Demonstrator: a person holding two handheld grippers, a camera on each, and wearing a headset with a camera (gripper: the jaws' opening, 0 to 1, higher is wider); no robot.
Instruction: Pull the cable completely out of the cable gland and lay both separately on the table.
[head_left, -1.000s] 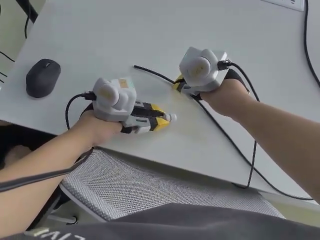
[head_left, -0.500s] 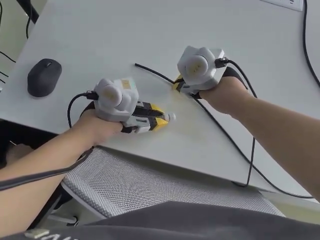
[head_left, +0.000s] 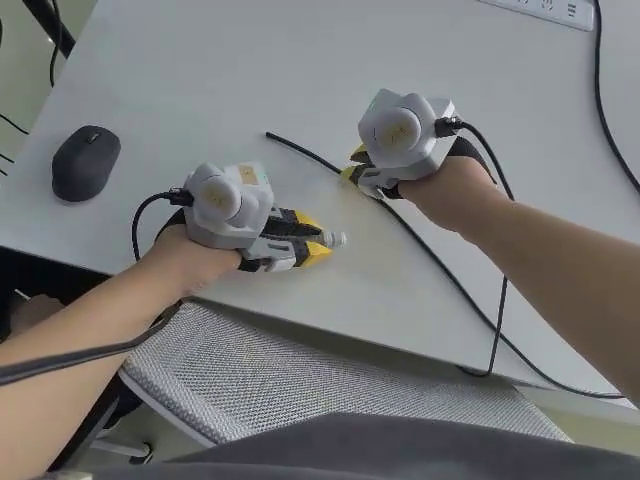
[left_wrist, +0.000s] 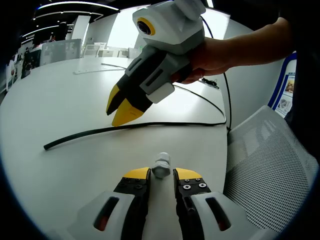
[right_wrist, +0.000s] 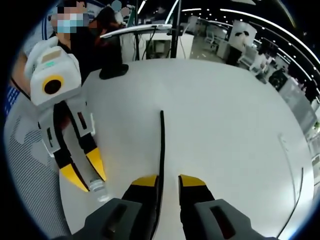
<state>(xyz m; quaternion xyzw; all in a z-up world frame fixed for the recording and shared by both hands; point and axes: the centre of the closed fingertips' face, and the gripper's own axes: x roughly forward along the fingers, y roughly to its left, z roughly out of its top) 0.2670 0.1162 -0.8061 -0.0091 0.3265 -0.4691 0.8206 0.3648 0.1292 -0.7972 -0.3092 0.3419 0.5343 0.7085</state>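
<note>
- White cable gland (left_wrist: 161, 164), one of it, is pinched between the tips of the left gripper (left_wrist: 161, 175). The jaws hide its rear, and I cannot tell whether it touches the table (head_left: 250, 60).
- One black cable (right_wrist: 161, 135) lies on the table, free of the gland. It runs in between the parted jaws of the right gripper (right_wrist: 169, 181), close beside one jaw with a gap at the other.
- In the head view that gripper covers part of the cable.
- One dark mouse (head_left: 85, 160) lies well apart.
- Two grippers in all.
</note>
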